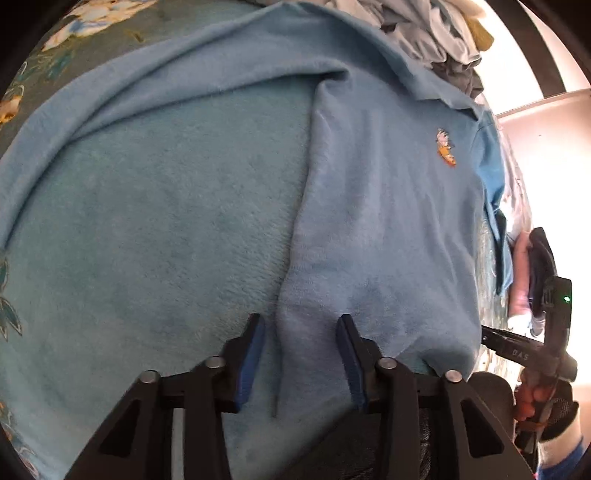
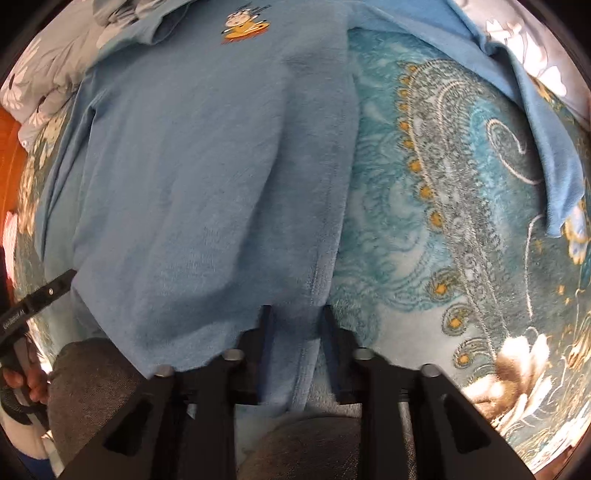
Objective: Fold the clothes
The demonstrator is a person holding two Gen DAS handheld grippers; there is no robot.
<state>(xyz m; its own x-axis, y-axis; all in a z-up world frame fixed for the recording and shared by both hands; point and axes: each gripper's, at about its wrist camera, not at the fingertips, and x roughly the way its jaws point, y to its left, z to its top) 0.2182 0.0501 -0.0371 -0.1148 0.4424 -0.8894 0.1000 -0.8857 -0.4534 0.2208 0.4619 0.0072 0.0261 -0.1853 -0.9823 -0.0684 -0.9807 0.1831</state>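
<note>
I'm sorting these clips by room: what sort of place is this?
Probably a bedroom: the light blue shirt lies spread on a teal paisley plush blanket, with floral bedding bunched beside it and a pile of clothes waiting.

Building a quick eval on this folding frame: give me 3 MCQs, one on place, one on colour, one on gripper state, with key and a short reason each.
1. Where does the small cartoon emblem sit?
A. on the light blue shirt's chest near the collar
B. on the patterned blanket
C. on the hem between the fingers

2. What colour are the pads on the left gripper?
A. red
B. blue
C. white

3. How does the right gripper stand?
A. shut on the blanket
B. out of view
C. open, fingers either side of the shirt's edge

Key: 1 A, the emblem lies on shirt fabric just below the collar. 2 B, both inner pads show blue. 3 C, a gap shows between the fingers with fabric running through it.
</note>
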